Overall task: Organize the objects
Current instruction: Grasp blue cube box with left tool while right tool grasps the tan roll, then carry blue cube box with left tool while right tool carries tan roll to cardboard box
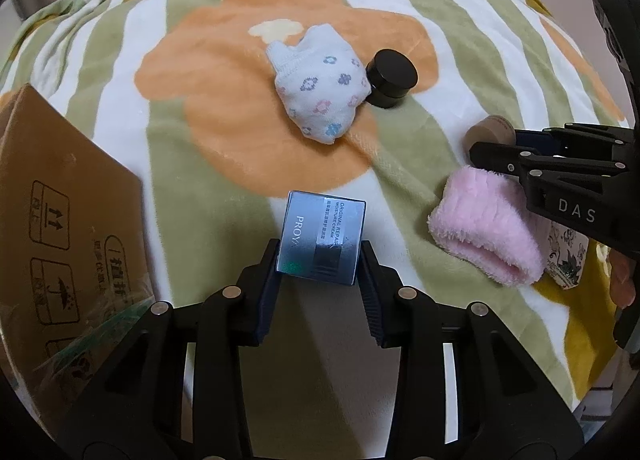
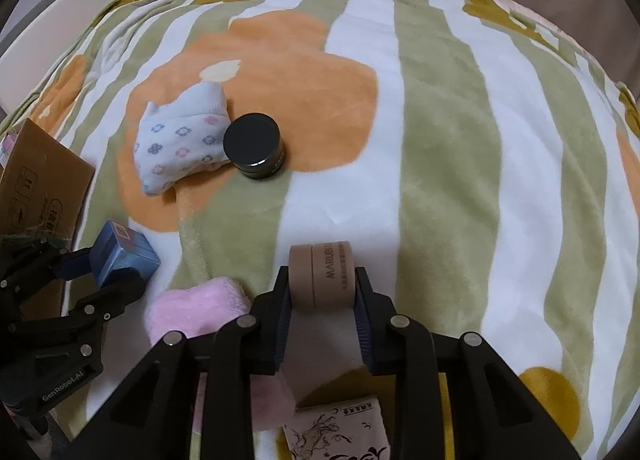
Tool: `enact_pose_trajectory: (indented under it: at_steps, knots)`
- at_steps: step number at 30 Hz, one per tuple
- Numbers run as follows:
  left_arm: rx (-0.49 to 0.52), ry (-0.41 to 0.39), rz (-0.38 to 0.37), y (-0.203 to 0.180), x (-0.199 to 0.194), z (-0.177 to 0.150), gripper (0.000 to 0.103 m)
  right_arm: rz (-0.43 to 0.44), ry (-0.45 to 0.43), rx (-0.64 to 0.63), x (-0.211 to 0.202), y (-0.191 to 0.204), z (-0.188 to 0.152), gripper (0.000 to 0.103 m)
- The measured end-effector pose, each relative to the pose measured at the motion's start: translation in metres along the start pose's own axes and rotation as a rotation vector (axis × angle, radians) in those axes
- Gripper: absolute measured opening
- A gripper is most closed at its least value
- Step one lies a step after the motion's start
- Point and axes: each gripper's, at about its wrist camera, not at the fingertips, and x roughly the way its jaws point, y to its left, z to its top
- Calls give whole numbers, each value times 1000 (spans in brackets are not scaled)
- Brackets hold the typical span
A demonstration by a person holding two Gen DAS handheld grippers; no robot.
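Observation:
My left gripper (image 1: 320,260) is shut on a blue PROYA cream box (image 1: 323,238) and holds it over the blanket; the box also shows in the right wrist view (image 2: 124,252). My right gripper (image 2: 322,292) is shut on a tan cylindrical jar (image 2: 322,276), also seen in the left wrist view (image 1: 490,132). A white flowered sock bundle (image 1: 318,88) lies mid-blanket, touching a black round jar (image 1: 391,78). A pink fluffy roll (image 1: 486,232) lies under the right gripper.
A cardboard box (image 1: 60,220) stands at the left edge. A flower-printed pouch (image 2: 340,432) lies under the right gripper near the pink roll. The striped green, white and orange blanket (image 2: 460,140) covers the whole surface.

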Motion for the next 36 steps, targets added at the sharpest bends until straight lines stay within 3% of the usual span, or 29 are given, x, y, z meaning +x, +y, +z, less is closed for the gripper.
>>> enact_pose_trajectory:
  at_steps: [10,20,36]
  knots:
    - [-14,-21,-20,-2,-18,7,31,3,-25,-5,-17,3,4,26]
    - [2,-93,-65,-11,-49,18,31,-14,-68,-13,-49,7,3,26]
    - [33,-257,-90,-2,-147,28,31,-27,-177,-54,-133,48,14,26]
